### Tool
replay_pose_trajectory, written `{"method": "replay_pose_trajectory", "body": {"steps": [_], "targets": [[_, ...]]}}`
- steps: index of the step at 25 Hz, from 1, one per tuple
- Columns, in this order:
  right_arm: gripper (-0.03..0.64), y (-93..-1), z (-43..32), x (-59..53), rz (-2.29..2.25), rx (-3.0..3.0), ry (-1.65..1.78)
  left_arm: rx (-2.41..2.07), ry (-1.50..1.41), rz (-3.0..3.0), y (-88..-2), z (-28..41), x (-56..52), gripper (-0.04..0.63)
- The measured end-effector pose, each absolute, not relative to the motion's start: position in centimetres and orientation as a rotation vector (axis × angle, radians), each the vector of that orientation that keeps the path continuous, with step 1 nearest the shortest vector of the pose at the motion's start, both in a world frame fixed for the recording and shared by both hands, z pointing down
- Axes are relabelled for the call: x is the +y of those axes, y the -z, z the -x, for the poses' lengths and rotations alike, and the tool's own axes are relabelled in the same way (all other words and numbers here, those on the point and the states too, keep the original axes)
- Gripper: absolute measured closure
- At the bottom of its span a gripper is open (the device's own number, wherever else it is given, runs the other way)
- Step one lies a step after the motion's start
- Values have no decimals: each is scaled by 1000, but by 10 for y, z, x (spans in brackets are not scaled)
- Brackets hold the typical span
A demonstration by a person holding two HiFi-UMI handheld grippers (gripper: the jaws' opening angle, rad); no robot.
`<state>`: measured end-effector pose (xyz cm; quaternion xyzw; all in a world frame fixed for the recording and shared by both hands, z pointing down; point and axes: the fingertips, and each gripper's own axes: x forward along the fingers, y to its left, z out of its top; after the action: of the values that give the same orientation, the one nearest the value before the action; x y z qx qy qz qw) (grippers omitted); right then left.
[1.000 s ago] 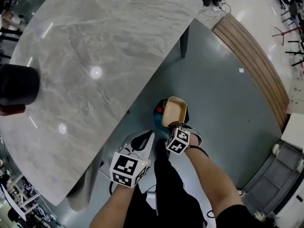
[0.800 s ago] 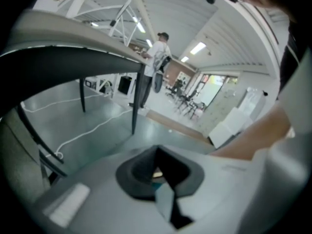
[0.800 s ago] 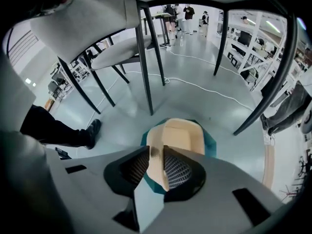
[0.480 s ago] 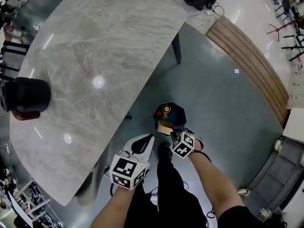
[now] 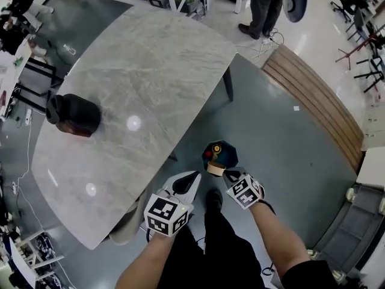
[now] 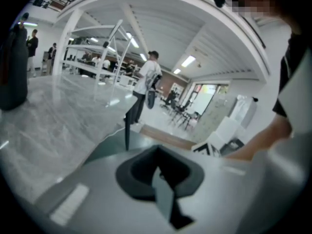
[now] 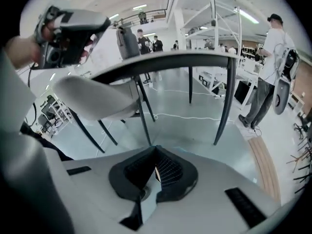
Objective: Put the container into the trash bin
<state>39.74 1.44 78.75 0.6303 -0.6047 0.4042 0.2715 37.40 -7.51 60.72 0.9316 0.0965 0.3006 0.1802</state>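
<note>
Left gripper [image 5: 191, 179] and right gripper [image 5: 228, 174] both hang above the floor on the person's side of the trash bin [image 5: 224, 154], the left one off to the bin's left and the right one just beside its near rim. In the left gripper view the two jaws are pressed together with nothing between them. The right gripper's jaws are closing down to a meeting point, and its own view shows the ribbed pads [image 7: 168, 169] together on nothing. The container [image 5: 215, 169], a small tan tub, sits at the near edge of the trash bin's mouth, just clear of the right gripper. Whether it lies fully inside or leans on the rim cannot be told from the head view. Deeper in the dark bin are a red piece [image 5: 209, 155] and a yellow piece [image 5: 216, 148]. A marble table [image 5: 138, 71] spreads to the left of the bin and beyond it, its nearest edge close to the bin, with a dark rounded object [image 5: 75, 114] on its top, well apart from the bin. A wooden bench [image 5: 313, 89] runs along the floor to the bin's right, and a standing person [image 5: 264, 2] is far beyond the bin.
</note>
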Motion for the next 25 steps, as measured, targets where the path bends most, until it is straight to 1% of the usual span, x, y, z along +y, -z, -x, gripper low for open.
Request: {"method": "replay_pose_trajectory", "body": {"steps": [5, 8, 11, 17, 22, 25], "targets": [[623, -680, -376, -12, -1814, -1721, -970, 272, -775, -2716, -555, -340, -84, 589], [624, -604, -340, -27, -1882, -1783, -885, 252, -762, -2765, -516, -301, -89, 589], [624, -548, -308, -49, -1955, -1841, -785, 256, -745, -2777, -500, -262, -95, 589], [624, -469, -235, -60, -2061, -1920, -643, 243, -653, -2836, -465, -195, -108, 589], [626, -414, -205, -57, -2153, -1951, -606, 233, -543, -2926, -417, -164, -137, 589], [626, -377, -190, -46, -2227, -1960, -525, 208, -507, -2960, -393, -141, -151, 589]]}}
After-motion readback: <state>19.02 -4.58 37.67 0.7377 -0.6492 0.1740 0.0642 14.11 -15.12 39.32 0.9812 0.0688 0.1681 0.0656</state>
